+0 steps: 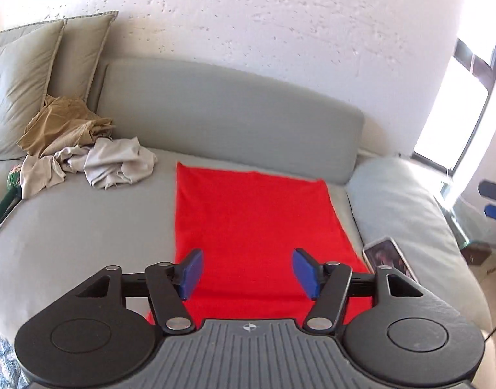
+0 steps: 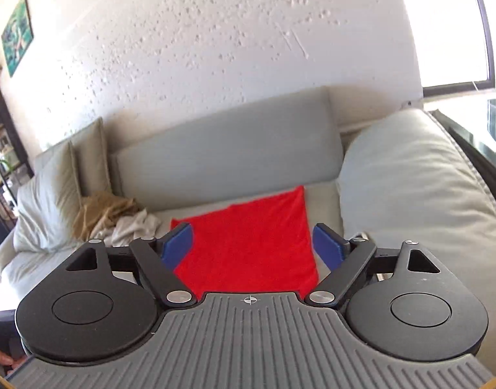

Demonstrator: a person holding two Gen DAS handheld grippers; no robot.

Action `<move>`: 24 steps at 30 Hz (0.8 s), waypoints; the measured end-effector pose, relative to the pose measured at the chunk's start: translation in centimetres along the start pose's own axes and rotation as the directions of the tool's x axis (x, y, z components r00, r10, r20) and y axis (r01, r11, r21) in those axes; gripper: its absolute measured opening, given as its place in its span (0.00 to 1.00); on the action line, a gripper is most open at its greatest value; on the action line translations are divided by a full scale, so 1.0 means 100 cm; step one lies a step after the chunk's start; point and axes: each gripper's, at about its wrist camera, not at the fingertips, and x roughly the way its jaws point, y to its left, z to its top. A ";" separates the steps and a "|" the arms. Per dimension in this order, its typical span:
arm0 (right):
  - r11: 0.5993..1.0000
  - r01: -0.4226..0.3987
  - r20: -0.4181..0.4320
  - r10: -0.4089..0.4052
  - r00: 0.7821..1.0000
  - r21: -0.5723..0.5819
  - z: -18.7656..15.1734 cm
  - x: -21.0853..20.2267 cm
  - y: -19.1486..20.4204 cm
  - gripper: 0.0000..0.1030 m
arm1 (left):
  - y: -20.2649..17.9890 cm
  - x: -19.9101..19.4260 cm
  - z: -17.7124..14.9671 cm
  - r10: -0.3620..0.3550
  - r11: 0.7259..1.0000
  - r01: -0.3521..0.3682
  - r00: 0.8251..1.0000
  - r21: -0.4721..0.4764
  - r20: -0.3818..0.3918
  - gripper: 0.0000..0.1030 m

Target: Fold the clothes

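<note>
Both grippers hang above the sofa with their blue pads spread wide and nothing between them: the left gripper sits over the near part of the red cloth, and the right gripper frames the same red cloth from a spot nearer the armrest. That cloth lies flat as a long rectangle on the grey seat cushion, its far edge close to the backrest and its right edge running beside the armrest. Well to the left of it, a crumpled pile of clothes rests against the pillows: a tan garment at the back and a pale grey garment in front, touching each other. A phone lies face up in the gap between the cloth's right edge and the armrest, just beside the cloth. Behind the sofa stands a rough white wall, with a small framed picture high at its left in the right wrist view.
</note>
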 end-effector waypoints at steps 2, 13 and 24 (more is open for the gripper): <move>1.000 0.016 0.010 -0.016 1.000 -0.004 0.016 0.011 0.004 0.85 | 0.007 0.010 0.019 0.008 1.000 -0.008 1.000 -0.025 0.011 0.59; 0.998 -0.005 -0.207 0.018 0.978 0.066 0.044 0.180 -0.008 0.86 | 0.094 0.197 0.065 -0.014 0.982 -0.015 0.988 -0.190 -0.151 0.51; 0.885 0.023 -0.277 0.121 0.953 0.465 -0.014 0.391 -0.143 0.70 | 0.196 0.357 0.062 -0.212 0.839 0.105 0.966 -0.534 -0.144 0.52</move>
